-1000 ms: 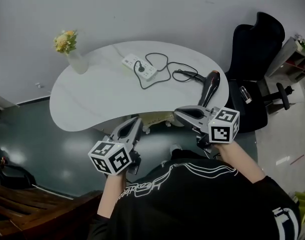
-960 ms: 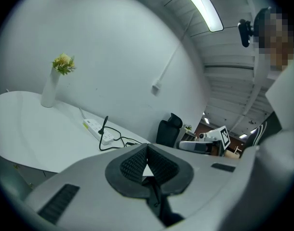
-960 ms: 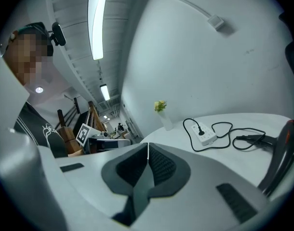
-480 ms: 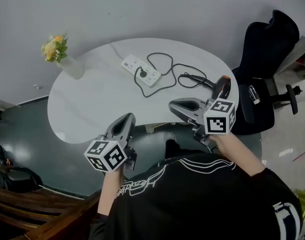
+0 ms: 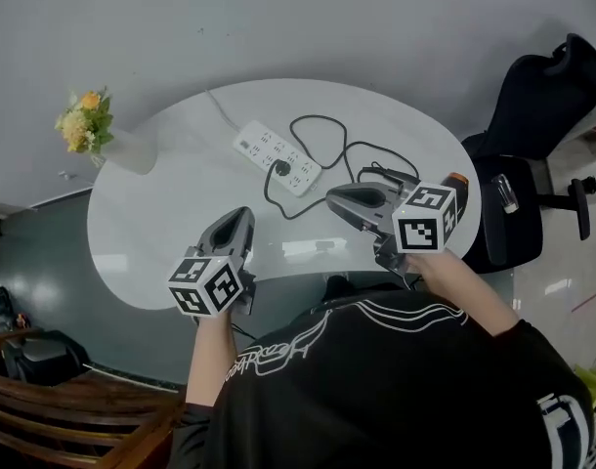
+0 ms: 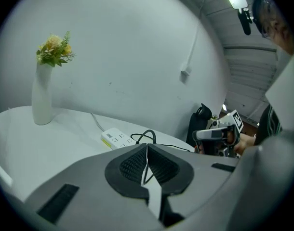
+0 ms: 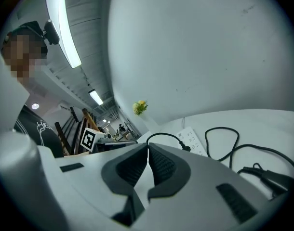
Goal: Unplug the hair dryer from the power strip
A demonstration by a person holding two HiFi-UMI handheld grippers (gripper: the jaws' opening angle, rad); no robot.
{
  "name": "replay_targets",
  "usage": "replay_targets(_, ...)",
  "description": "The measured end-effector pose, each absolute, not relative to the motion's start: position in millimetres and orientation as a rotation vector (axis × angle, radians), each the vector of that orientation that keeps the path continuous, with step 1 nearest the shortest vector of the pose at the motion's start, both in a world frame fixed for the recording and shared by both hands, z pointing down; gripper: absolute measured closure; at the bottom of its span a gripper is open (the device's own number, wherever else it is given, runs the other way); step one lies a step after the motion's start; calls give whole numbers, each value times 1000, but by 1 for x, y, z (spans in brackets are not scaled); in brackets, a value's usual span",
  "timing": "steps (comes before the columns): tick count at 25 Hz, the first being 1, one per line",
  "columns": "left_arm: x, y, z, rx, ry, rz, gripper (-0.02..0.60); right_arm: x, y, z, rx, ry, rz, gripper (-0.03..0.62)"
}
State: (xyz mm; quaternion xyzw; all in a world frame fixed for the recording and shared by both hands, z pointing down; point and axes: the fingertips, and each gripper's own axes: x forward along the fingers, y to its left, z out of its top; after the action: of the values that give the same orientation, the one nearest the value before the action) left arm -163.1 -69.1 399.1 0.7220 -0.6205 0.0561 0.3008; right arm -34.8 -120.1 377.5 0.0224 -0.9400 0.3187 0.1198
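The plug (image 5: 283, 167) I'm after is still seated in the white power strip (image 5: 257, 145), which lies toward the far side of the white surface (image 5: 171, 213). Its black cord (image 7: 222, 128) loops loosely across to the hair dryer (image 5: 455, 178). The dryer lies at the right end and is mostly hidden behind my right gripper (image 7: 148, 148).

I judge the plug to be small, hard and rigid, held in its socket by friction alone, so it should come free with a firm, straight pull. The place to grip is the plug body itself, across its sides. The cord is soft and would only stretch or strain at the joint. The strip looks light and its plastic casing smooth, so I expect it to lift or skate along with the plug unless something pins it down.

Both grippers are short of the strip, over the near part of the surface. The fingers of the right one are pressed together with nothing between them. The left gripper (image 6: 146, 150) is the same: closed and empty. At least one pair must open before any grasp.

Farther out, a white vase of flowers (image 5: 122, 149) stands at the left end, well clear of the strip, and a black chair (image 5: 542, 96) sits off to the right.
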Motion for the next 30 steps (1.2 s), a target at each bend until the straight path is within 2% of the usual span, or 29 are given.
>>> replay_targets(4, -179, -93, 418, 1963, -1616, 255, 577, -44, -134, 395, 71, -2686, 925, 595)
replay_targets(14, -216, -157, 460, 2020, -1445, 297, 577, -83, -148, 428, 168, -2619, 966, 595)
replay_targets(25, -214, -208, 508, 2163, -1258, 592, 578, -113, -158, 437, 274, -2641, 965, 595)
replay_targets(30, -212, -214, 519, 2169, -1222, 607, 578, -113, -158, 434, 271, -2666, 981, 595)
